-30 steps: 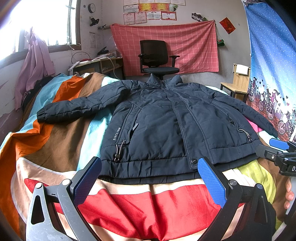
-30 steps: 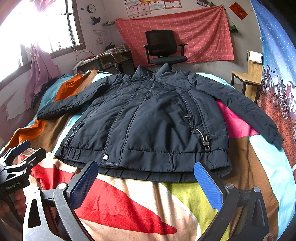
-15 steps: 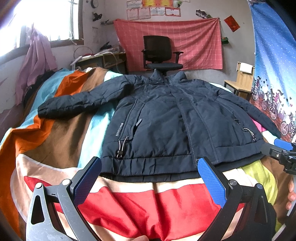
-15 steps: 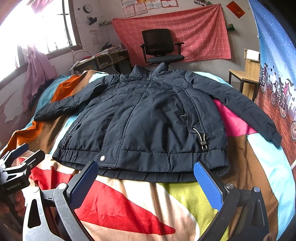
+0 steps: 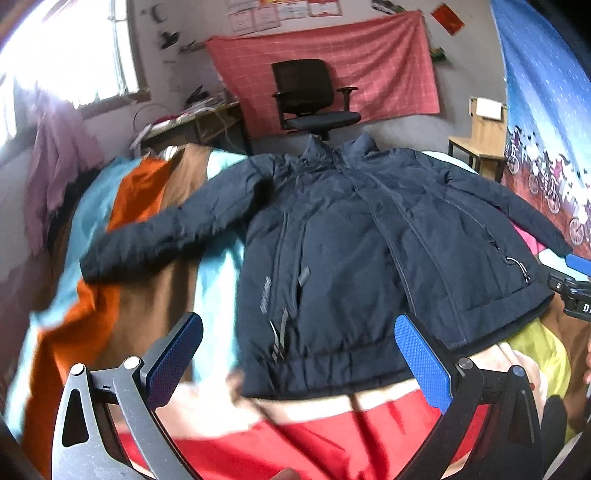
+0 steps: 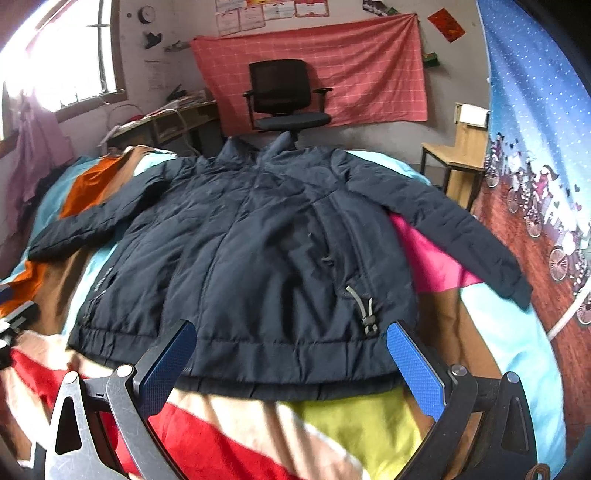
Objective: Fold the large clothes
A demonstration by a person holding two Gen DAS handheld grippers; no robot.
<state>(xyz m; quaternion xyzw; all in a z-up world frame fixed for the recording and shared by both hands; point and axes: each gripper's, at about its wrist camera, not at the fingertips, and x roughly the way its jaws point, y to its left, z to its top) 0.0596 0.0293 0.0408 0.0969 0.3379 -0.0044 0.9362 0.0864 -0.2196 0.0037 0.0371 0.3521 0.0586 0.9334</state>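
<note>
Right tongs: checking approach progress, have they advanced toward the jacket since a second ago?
Yes. The right tongs have moved forward; the jacket hem now sits between the tips.

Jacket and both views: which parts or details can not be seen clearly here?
- Jacket back: both views, it lies face up on the bed cover.
- Lettering by the pocket: left view, blurred and too small to read.
- Right gripper: left view, cut off by the edge.
- Wall papers: right view, cut by the top edge, too small to read.
- Bed cover near edge: both views, motion blur.
</note>
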